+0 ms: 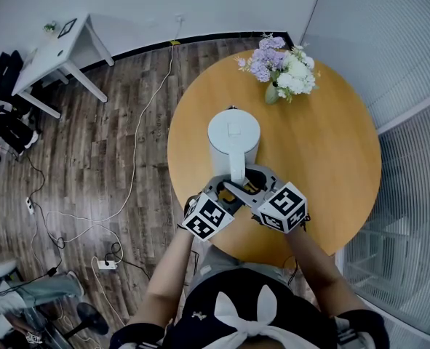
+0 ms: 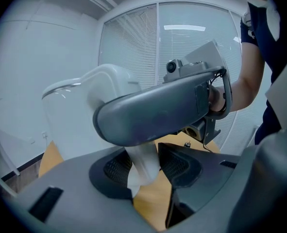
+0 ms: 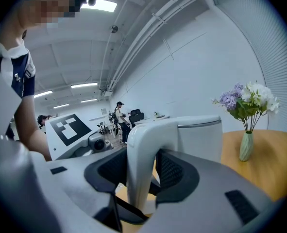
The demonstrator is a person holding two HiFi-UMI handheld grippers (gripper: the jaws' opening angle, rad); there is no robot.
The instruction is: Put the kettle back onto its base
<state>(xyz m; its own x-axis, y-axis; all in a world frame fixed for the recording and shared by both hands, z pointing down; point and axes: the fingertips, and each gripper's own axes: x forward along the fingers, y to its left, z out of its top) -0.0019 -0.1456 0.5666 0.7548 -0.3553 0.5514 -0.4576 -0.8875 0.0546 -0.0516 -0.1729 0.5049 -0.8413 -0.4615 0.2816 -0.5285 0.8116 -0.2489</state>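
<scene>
White kettle [image 1: 233, 138], smooth cylindrical body, arched handle [image 1: 237, 167]

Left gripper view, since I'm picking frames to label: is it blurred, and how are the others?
Left gripper view: kettle soft, foreground out of focus, dark corners. Right gripper view: handle sharp, ceiling pipes bowed. Head view: sharp, evenly lit, table without glare.

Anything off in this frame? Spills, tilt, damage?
Nothing spilled, tilted or damaged: the kettle stands upright on the table. Only oddity: the left gripper and the right gripper both clamp its one handle.
</scene>
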